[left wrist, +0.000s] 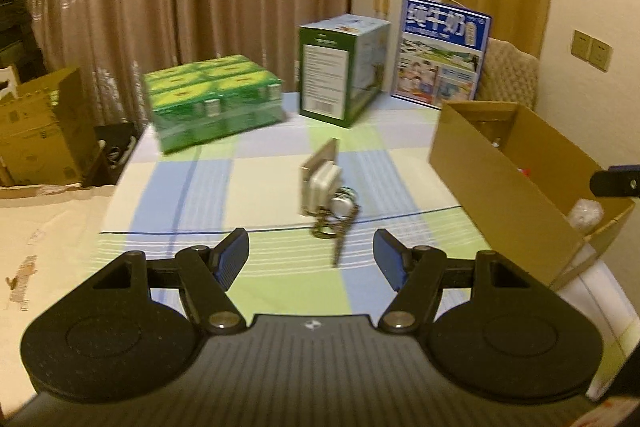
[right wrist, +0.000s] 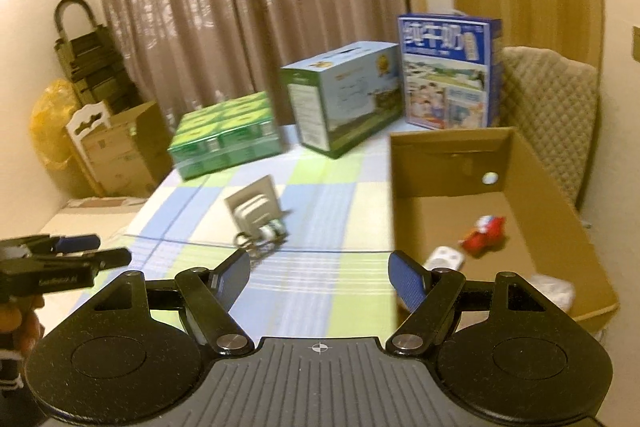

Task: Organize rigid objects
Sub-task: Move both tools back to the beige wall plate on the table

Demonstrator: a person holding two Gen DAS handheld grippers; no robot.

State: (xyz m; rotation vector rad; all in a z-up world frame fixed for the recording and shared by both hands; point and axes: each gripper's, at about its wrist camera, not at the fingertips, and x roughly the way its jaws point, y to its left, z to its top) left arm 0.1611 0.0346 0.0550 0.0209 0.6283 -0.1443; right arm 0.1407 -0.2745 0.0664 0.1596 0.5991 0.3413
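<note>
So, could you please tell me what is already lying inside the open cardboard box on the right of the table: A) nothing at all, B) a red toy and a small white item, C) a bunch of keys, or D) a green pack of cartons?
B: the right wrist view shows a red toy and a small white item on the floor of the cardboard box, while the keys lie out on the table.

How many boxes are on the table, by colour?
Green: 2 — the flat green pack and the tall green-edged box
Blue: 1 — the blue box
Brown: 1 — the open cardboard box
Total: 4

cardboard box (right wrist: 500,163) walls right, checked tablecloth (left wrist: 208,187) open
</note>
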